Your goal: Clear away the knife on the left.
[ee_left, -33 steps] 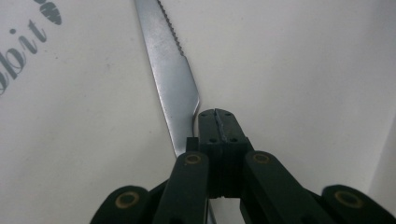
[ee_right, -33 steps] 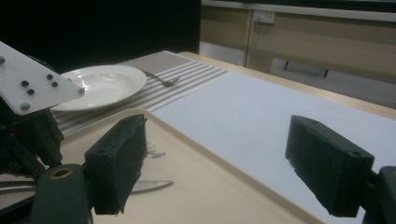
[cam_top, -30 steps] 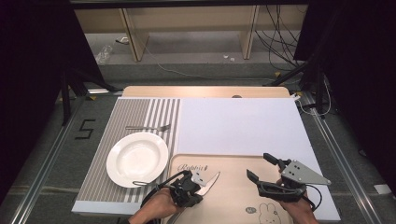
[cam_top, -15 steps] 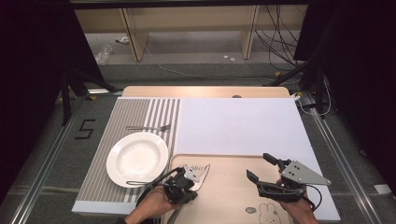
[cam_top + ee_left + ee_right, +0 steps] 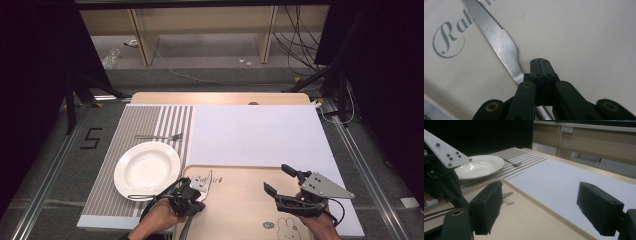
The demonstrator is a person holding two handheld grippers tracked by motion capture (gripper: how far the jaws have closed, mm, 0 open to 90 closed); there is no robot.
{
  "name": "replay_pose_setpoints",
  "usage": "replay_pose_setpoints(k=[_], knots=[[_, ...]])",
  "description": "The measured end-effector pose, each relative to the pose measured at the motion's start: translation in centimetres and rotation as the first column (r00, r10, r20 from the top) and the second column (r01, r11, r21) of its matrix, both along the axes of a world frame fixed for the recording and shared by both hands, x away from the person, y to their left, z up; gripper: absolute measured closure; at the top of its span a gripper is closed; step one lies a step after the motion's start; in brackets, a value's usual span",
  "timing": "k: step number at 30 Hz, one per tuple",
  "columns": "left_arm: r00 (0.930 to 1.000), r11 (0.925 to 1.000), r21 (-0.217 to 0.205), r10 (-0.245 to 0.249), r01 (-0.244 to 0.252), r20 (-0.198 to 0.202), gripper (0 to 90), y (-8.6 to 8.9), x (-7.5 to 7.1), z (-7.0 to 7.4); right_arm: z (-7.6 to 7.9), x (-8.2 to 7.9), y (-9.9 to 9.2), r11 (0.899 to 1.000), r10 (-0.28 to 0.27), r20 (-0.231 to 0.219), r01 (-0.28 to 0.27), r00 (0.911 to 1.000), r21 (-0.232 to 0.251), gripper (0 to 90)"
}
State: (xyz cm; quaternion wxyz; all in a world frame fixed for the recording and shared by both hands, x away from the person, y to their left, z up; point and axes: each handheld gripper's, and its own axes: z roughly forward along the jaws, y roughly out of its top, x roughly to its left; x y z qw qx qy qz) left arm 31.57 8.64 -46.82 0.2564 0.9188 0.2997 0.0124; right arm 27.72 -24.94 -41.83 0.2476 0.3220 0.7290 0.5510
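Knife (image 5: 499, 42) serrations beside shut left tool (image 5: 541, 65)

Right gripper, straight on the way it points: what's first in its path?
Looks free at first: the right gripper, jaws open, points over the tray rim and the white mat. No object stands ahead, though depth is unclear.

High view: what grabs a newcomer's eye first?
Probably the white plate, bright on the striped mat at the table's left, with a fork lying just beyond it. Next, the left gripper at the near edge of the beige tray, its jaws shut on a knife that lies across the tray's printed lettering. The right gripper hangs open over the tray's right side, holding nothing.
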Motion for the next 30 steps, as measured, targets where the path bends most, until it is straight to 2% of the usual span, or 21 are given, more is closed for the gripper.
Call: replay_pose_setpoints(k=[15,23,30], knots=[[0.9987,0.9987,0.002,0.051,-0.051,-0.003,89.6,1.3,0.3,0.0,0.0,0.0,0.2,1.0,0.01,-0.003,-0.011,0.9999,-0.007,21.7],[0.9979,0.9978,0.014,0.064,-0.065,0.009,89.6,1.9,0.1,0.0,0.0,-0.1,0.1,1.0,0.009,-0.001,-0.009,1.0,-0.011,21.7],[0.9972,0.9972,0.004,0.075,-0.074,-0.004,89.6,2.3,0.1,0.0,0.0,0.0,0.1,1.0,0.007,-0.001,-0.007,1.0,-0.011,21.7]])
